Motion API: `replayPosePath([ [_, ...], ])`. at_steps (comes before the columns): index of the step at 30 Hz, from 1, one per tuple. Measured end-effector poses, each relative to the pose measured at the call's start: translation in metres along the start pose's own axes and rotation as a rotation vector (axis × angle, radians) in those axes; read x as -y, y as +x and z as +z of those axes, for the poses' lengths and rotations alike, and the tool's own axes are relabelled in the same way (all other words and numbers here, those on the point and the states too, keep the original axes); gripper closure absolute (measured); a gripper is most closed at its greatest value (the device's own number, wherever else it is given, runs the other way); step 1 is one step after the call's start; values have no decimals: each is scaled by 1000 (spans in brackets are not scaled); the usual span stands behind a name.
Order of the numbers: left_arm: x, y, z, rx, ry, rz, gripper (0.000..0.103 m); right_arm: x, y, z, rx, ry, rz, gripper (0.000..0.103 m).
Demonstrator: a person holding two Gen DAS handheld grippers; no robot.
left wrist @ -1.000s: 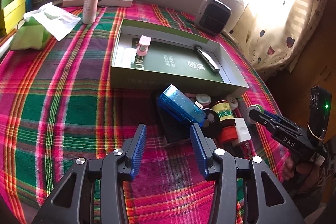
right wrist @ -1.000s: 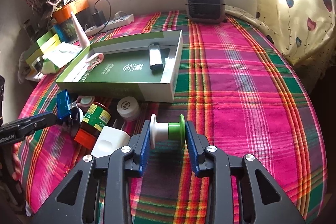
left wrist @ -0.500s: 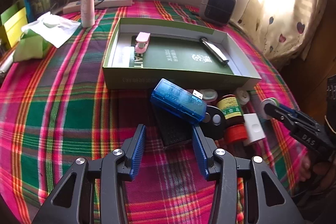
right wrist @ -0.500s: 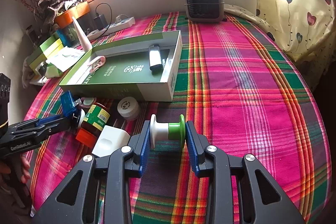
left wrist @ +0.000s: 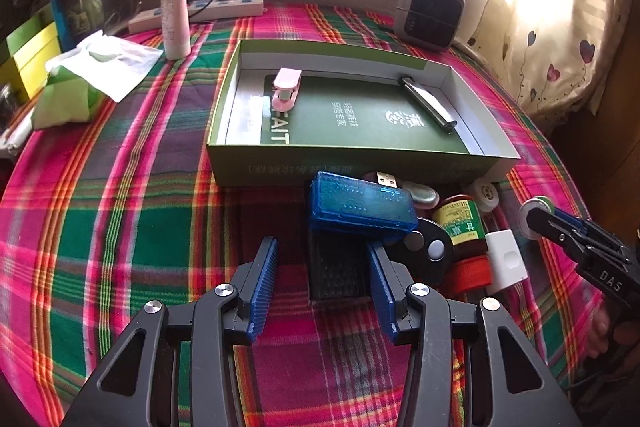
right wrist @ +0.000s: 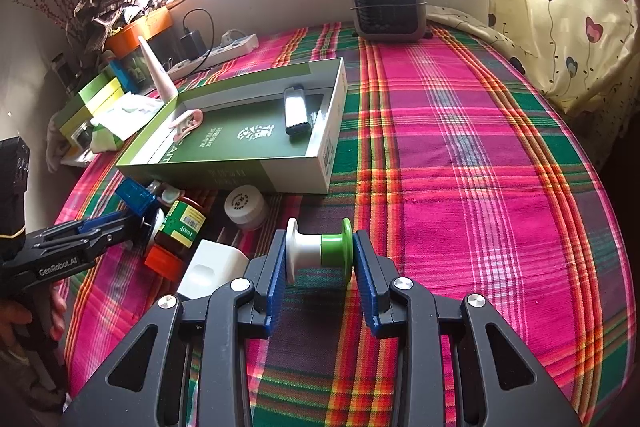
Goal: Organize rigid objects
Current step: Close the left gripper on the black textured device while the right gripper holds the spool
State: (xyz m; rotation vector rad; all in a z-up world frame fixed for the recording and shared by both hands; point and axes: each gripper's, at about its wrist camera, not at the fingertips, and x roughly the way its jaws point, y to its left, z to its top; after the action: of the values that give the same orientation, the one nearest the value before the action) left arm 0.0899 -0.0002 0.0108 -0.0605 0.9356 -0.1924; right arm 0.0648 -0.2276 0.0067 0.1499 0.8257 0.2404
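Your right tongs [right wrist: 320, 267] clamp the green-and-white spool [right wrist: 320, 250]; your left tongs [left wrist: 322, 287] gape wide just short of the blue USB tester [left wrist: 360, 205].

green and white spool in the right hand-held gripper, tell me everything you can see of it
The spool is a small bobbin that looks like plastic: a white flange and barrel on one half, a green barrel and flange on the other. It lies sideways, axis running across between the blue ribbed pads of the right hand-held gripper, which clamp its two flanges. It looks raised over the plaid tablecloth. Only the pads touch it.
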Motion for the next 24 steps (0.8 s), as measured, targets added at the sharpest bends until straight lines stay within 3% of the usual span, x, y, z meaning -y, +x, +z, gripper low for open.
replayPosePath([
  [10, -2, 2, 2, 18, 7, 20, 61, 0, 0, 0, 0, -2, -2, 70],
  [19, -7, 0, 0, 25, -16, 25, 76, 0, 0, 0, -1, -5, -5, 70],
  [24, -9, -1, -2, 27, -18, 24, 77, 0, 1, 0, -1, -5, -5, 70],
])
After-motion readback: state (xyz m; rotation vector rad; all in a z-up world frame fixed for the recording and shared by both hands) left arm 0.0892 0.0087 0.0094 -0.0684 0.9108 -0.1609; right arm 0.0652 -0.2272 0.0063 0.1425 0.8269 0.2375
